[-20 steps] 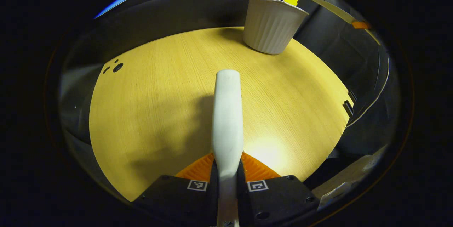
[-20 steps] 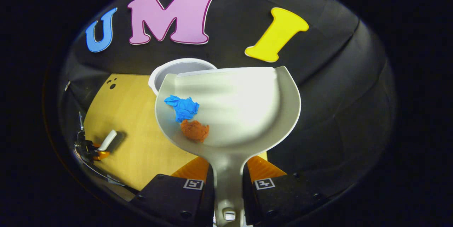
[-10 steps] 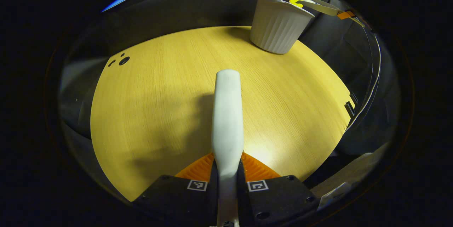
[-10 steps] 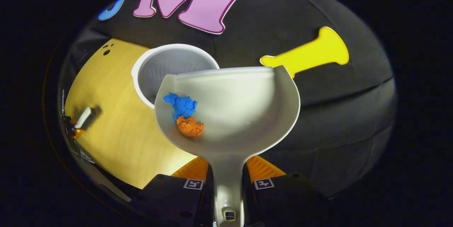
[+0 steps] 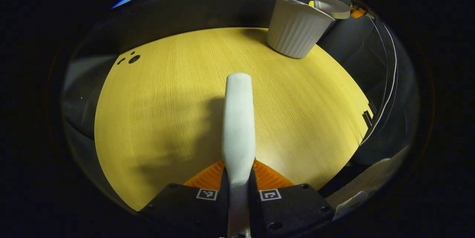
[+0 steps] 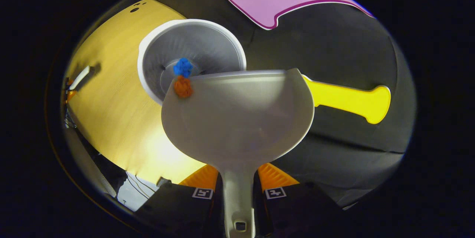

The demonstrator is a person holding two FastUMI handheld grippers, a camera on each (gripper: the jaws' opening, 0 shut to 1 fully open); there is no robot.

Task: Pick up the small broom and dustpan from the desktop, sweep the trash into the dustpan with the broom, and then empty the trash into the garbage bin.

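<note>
My right gripper [image 6: 238, 186] is shut on the handle of the white dustpan [image 6: 241, 119], which is tipped over the white ribbed bin [image 6: 163, 52]. A blue paper wad [image 6: 183, 67] and an orange wad [image 6: 183, 87] sit at the pan's front left lip, over the bin's mouth. My left gripper [image 5: 238, 178] is shut on the white broom handle [image 5: 238, 119], held low over the wooden desktop [image 5: 167, 100]. In the left gripper view the bin [image 5: 297, 30] stands at the far right of the desk with the dustpan [image 5: 332, 7] above its rim. The broom [image 6: 79, 78] shows far left.
The yellow wooden desktop [image 6: 111, 97] ends in a curved edge near the bin. Small dark holes [image 5: 131, 59] mark its far left corner. Black cloth walls close the booth behind the bin.
The dustpan has moved over the bin and tipped forward. Both wads slid from the pan's middle to its front left lip. The broom has stayed still.
</note>
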